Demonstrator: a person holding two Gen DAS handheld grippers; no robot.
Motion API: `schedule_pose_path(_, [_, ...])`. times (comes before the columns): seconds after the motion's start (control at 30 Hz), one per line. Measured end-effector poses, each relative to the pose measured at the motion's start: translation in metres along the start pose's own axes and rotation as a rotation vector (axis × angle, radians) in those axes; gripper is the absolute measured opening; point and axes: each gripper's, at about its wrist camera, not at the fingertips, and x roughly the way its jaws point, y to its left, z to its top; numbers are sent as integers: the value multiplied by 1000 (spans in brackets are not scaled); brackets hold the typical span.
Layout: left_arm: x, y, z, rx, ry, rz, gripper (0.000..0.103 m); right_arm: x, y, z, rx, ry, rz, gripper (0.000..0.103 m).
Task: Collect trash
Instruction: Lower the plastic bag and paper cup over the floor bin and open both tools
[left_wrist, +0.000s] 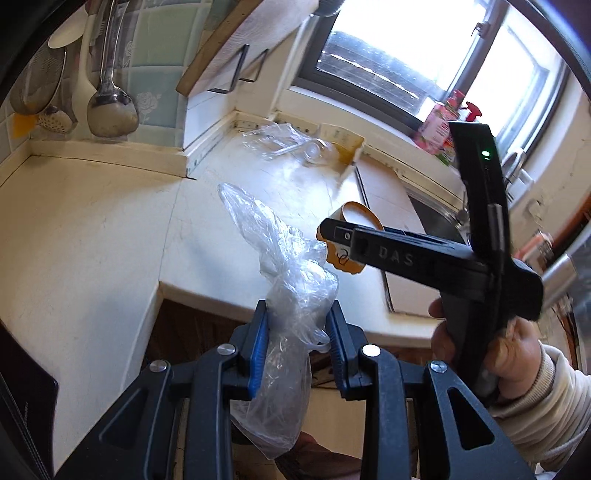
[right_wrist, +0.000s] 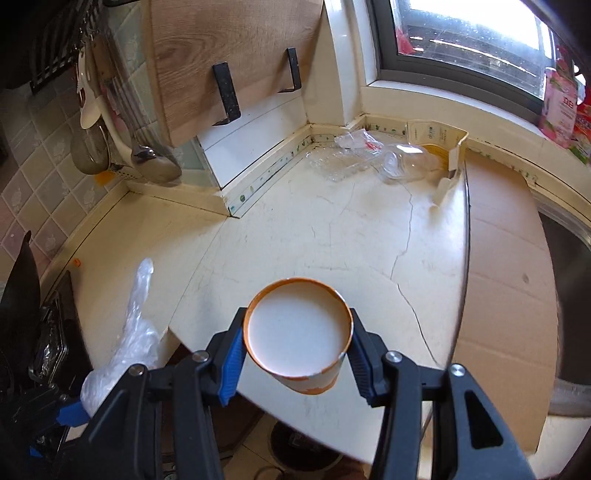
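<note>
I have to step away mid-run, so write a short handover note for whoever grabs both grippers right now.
Left gripper: shut on a crumpled clear plastic bag.
Right gripper: shut on an orange-rimmed paper cup, above the counter's front edge.
Done: both pieces are off the counter.
Left: clear plastic packaging and an open cardboard box still lie in the back corner by the window. No bin is in view.

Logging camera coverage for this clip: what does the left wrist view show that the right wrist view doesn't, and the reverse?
Only the left wrist view: the person's right hand on the handle, and the left gripper shut on the clear plastic bag.

Only the right wrist view: the paper cup's open mouth, empty, between the right gripper's pads, and the cardboard sheet.

Both: bag, cup, the cracked countertop and the clear plastic trash by the window.
</note>
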Motion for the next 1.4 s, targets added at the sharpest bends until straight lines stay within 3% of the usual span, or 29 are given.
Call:
schedule_pose_path(0.3, [-2, -5, -52, -10, 70, -45, 28, -30, 14, -72, -24, 63, 13, 50])
schedule_pose_path(0.5, [30, 3, -107, -87, 167, -16, 28, -12, 4, -125, -36, 145, 66, 50])
schedule_pose_path(0.83, [144, 46, -208, -288, 328, 20, 29, 103, -49, -243, 17, 367, 67, 50])
schedule_pose_path(1.03, [215, 81, -259, -315, 402, 47, 29, 190, -73, -297, 89, 422, 42, 51])
schedule_pose_path(1.17, [252, 99, -285, -326, 435, 63, 30, 238, -78, -315, 84, 439, 26, 52])
schedule_pose_path(1.27, [275, 107, -293, -319, 442, 87, 33, 265, -79, -322, 76, 447, 33, 54])
schedule_pose_path(1.4, [286, 113, -301, -318, 446, 124, 57, 292, -73, -324, 49, 479, 41, 55])
